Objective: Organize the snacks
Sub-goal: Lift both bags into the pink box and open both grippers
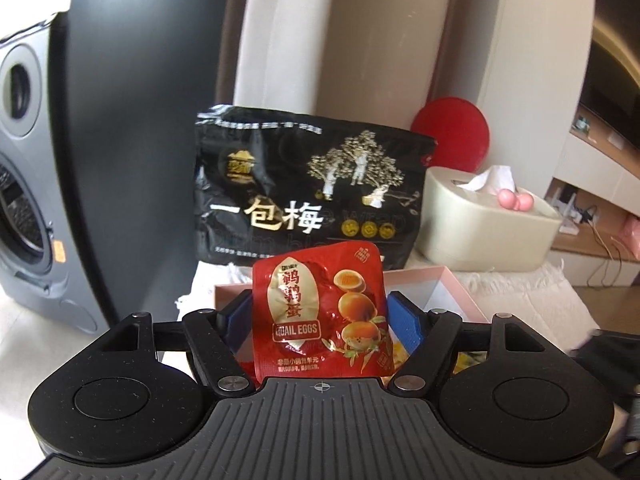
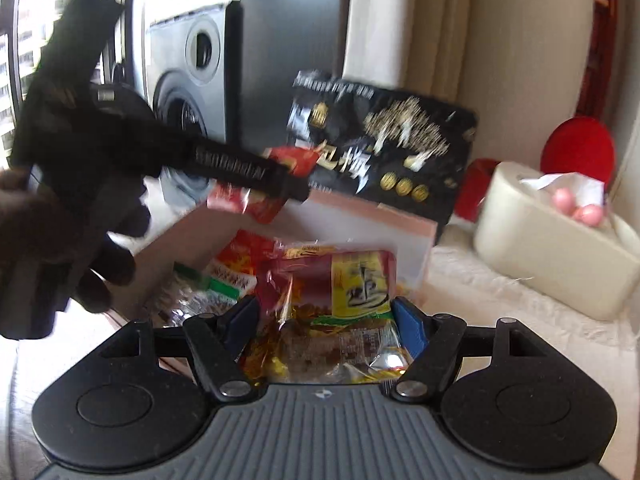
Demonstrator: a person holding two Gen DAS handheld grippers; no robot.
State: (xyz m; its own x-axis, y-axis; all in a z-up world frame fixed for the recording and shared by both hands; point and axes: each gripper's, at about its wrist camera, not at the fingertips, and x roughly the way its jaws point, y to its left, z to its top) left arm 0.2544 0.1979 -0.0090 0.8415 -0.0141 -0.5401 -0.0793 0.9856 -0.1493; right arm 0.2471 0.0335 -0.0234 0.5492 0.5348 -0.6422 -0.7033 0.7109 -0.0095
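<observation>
My left claw (image 1: 320, 312) is clamped on the red quail egg packet (image 1: 320, 308), held upright above the pink box (image 1: 460, 284), which lies straight ahead and below. My right claw (image 2: 324, 320) pinches a meat snack pack (image 2: 332, 312) over the same box, so I'd drop left first.

Black plum bag (image 1: 308, 188) upright behind pink box (image 1: 452, 284).

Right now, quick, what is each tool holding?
Left tool: closed on the red quail eggs packet, above the pink box.
Right tool: a yellow and red snack packet sits between its fingers; grip cannot be told.
</observation>
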